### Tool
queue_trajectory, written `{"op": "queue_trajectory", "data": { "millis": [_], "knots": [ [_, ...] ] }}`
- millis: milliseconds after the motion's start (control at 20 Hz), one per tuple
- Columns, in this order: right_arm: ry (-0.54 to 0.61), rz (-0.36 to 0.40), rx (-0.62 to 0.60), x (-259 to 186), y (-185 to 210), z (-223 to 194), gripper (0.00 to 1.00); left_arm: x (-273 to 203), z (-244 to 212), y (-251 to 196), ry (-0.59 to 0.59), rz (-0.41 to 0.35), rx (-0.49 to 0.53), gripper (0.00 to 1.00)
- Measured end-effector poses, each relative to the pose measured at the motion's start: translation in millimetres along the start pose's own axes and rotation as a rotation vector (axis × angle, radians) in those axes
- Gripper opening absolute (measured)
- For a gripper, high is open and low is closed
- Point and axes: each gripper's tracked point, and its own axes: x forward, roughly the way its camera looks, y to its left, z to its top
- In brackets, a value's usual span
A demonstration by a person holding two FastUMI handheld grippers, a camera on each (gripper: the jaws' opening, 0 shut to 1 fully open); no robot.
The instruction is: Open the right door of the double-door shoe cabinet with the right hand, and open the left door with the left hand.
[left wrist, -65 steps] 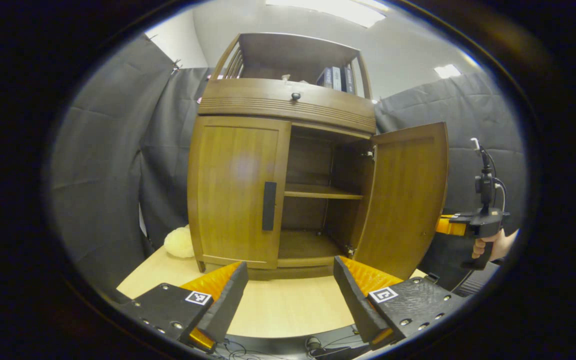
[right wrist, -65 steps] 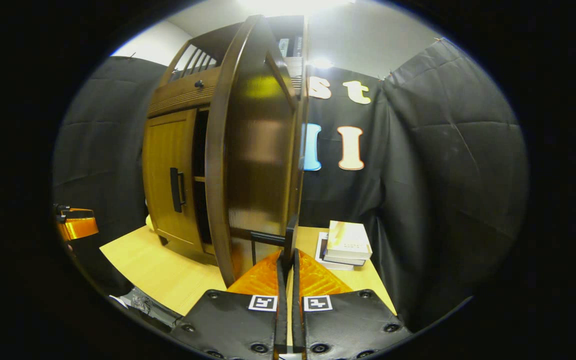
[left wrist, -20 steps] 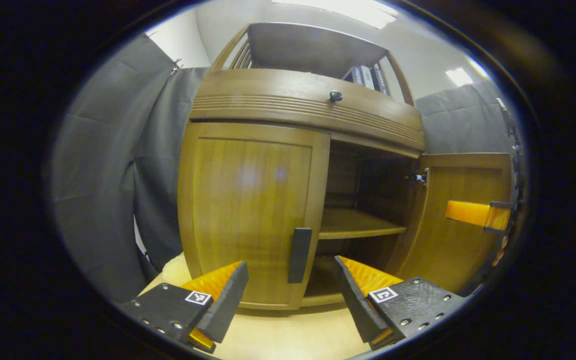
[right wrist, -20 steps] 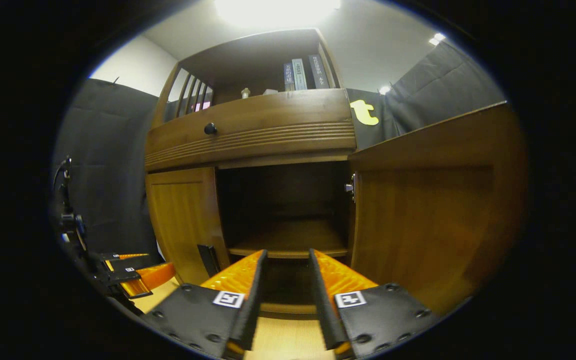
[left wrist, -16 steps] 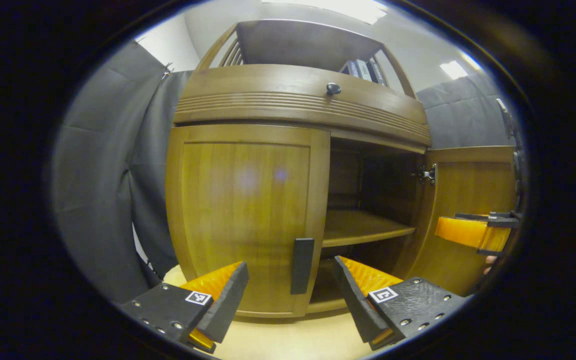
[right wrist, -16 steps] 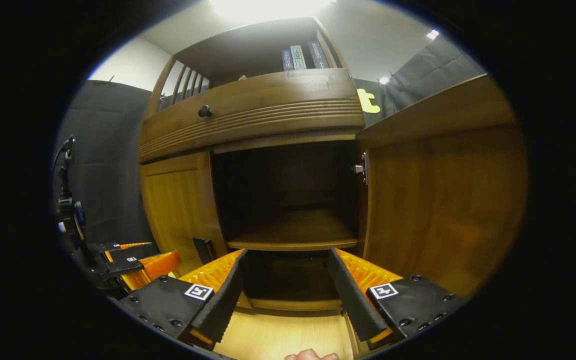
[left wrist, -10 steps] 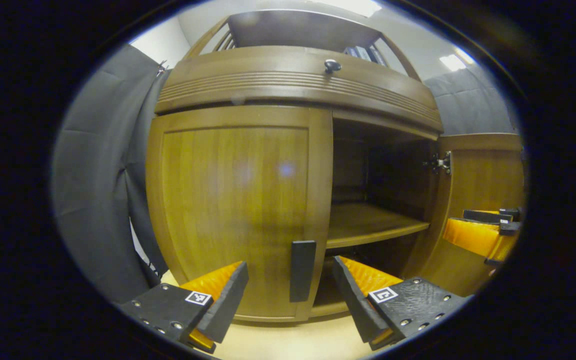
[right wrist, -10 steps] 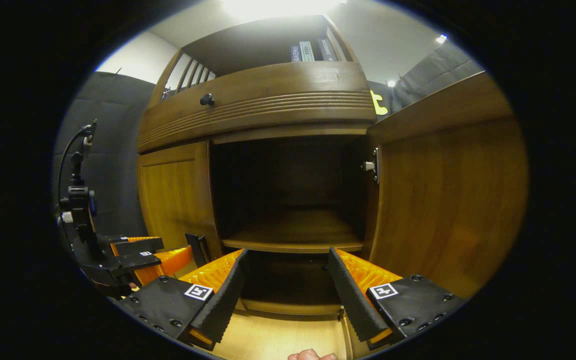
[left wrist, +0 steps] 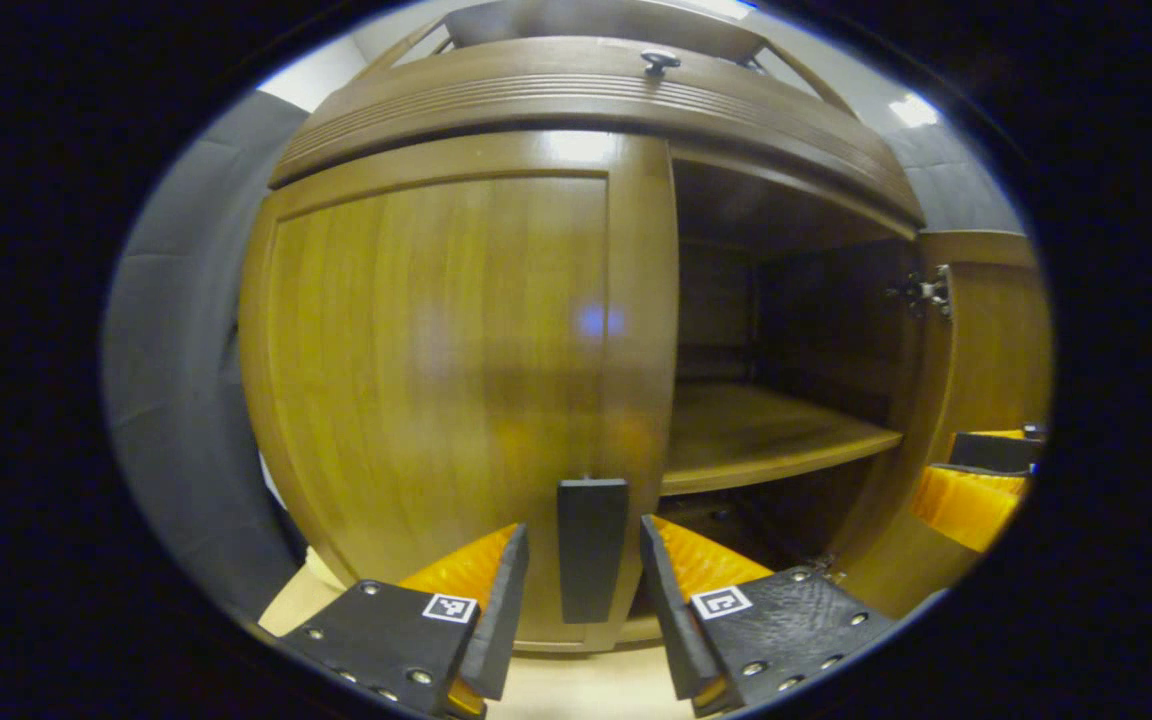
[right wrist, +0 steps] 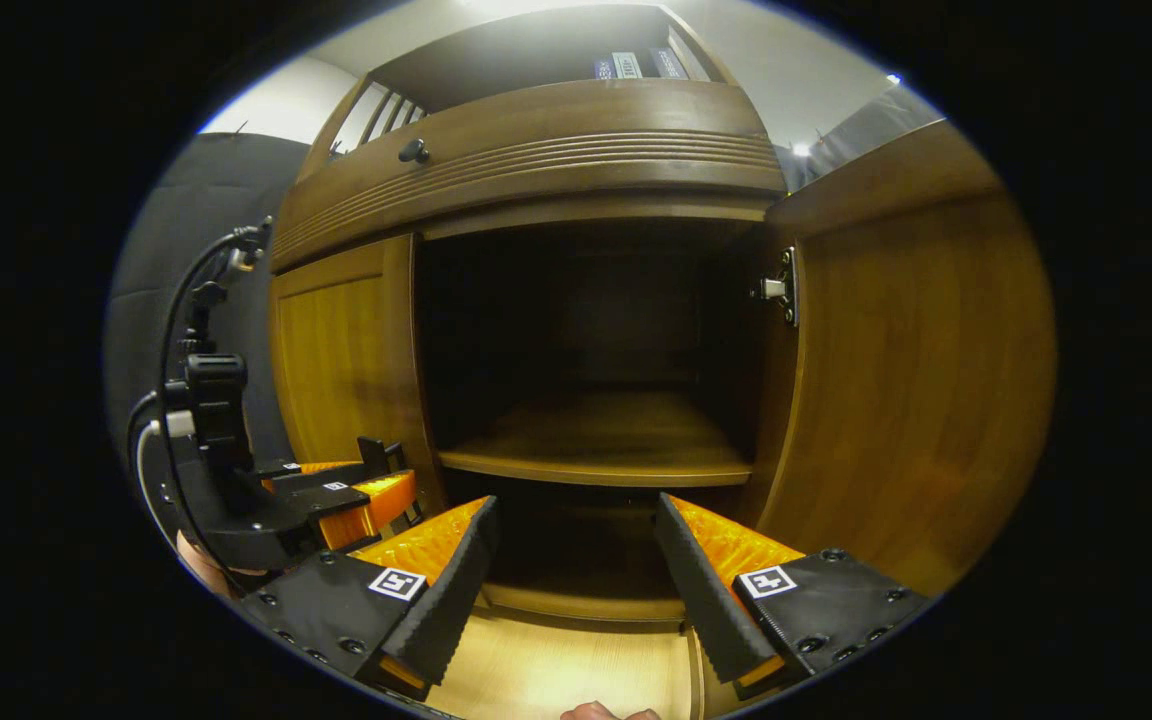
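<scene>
The wooden shoe cabinet (left wrist: 576,95) stands close in front of me. Its left door (left wrist: 436,350) is closed, with a dark vertical handle (left wrist: 591,545) at its right edge. My left gripper (left wrist: 581,535) is open, one finger on each side of that handle with a small gap on both sides. The right door (right wrist: 916,380) is swung wide open. In the right gripper view my right gripper (right wrist: 573,510) is open and holds nothing, facing the open right compartment. The left gripper (right wrist: 356,500) shows there at the left door (right wrist: 336,360), and the right gripper (left wrist: 976,490) shows beside the open door (left wrist: 996,330).
Inside the open half, a wooden shelf (right wrist: 596,455) spans the middle. A drawer with a round knob (right wrist: 414,152) runs above the doors, and books (right wrist: 631,65) stand on the top shelf. The pale tabletop (right wrist: 556,680) lies below. A hand (right wrist: 201,560) holds the left gripper.
The right door has swung fully open and the right gripper let go of it and opened. My left gripper moved up to the left door's handle and its fingers narrowed around it.
</scene>
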Motion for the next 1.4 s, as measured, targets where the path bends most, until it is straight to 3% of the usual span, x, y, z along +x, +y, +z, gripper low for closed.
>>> {"op": "queue_trajectory", "data": {
  "millis": [100,150,200,250,350,500,650,700,750,950,1050,1100,1400],
  "knots": [
    [0.003,0.004,-0.002,5.0,-0.6,-0.4,0.94,6.3,-8.8,-0.7,0.021,-0.007,-0.029,0.67],
    [0.005,0.006,-0.002,8.1,-1.4,-0.5,0.98,13.2,-12.1,-3.2,0.019,-0.021,-0.055,0.59],
    [0.007,0.009,0.001,11.0,-2.1,-1.5,0.94,5.9,-6.7,-5.9,0.023,-0.018,-0.066,0.52],
    [0.009,0.011,0.006,14.7,-2.8,-1.9,0.98,7.1,-4.3,-10.5,0.031,-0.018,-0.061,0.44],
    [0.014,0.016,0.009,20.0,-4.2,-4.2,0.94,9.6,-4.3,-9.8,0.023,0.014,-0.008,0.27],
    [0.034,0.028,0.013,29.8,-6.9,-9.2,0.94,6.4,-5.9,-8.6,0.011,0.035,-0.045,0.27],
    [0.046,0.042,0.033,34.5,-9.4,-13.4,0.94,13.5,-10.4,-12.6,0.021,0.046,-0.041,0.09],
    [0.053,0.056,0.046,34.6,-9.5,-15.8,0.98,6.1,-9.5,-13.4,0.021,0.046,-0.027,0.04],
    [0.056,0.065,0.056,34.9,-8.7,-17.8,0.94,6.6,-9.9,-12.6,0.023,0.043,-0.031,0.04],
    [0.061,0.065,0.068,34.7,-7.9,-18.5,0.94,5.3,-10.9,-11.2,0.029,0.046,-0.026,0.04],
    [0.046,0.051,0.075,33.1,-7.7,-14.3,0.98,4.7,-10.0,-12.8,0.027,0.034,-0.029,0.04],
    [0.041,0.040,0.078,32.7,-7.9,-13.4,0.93,3.6,-9.9,-14.4,0.029,0.024,-0.031,0.04],
    [0.012,-0.020,0.056,11.5,-3.3,-4.6,0.93,0.7,-4.4,-20.2,0.025,-0.041,-0.029,0.04]
  ]
}}
